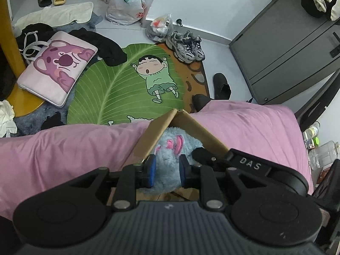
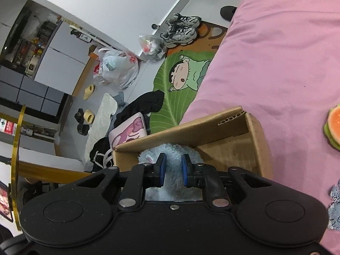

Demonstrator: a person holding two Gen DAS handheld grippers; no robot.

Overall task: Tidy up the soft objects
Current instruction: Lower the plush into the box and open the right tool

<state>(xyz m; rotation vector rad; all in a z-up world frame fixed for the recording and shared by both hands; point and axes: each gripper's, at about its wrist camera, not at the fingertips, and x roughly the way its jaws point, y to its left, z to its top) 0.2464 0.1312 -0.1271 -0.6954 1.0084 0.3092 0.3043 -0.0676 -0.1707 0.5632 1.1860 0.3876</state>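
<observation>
A fluffy light-blue plush toy (image 1: 172,142) with pink ears lies inside an open cardboard box (image 1: 161,123) that rests on a pink bedsheet (image 1: 63,148). My left gripper (image 1: 167,167) reaches down into the box, and its blue pads press on the plush from both sides. In the right wrist view the same plush toy (image 2: 167,150) fills the near left corner of the box (image 2: 212,127). My right gripper (image 2: 173,170) is shut on its fur. The right gripper's black body (image 1: 250,165) shows beside the left one.
An orange-and-green soft item (image 2: 333,127) and a denim-patterned piece (image 2: 334,208) lie on the bed to the right of the box. Below the bed edge are a green leaf rug (image 1: 110,89), a pink sleeve bag (image 1: 57,68), sneakers (image 1: 186,45) and a grey cabinet (image 1: 286,53).
</observation>
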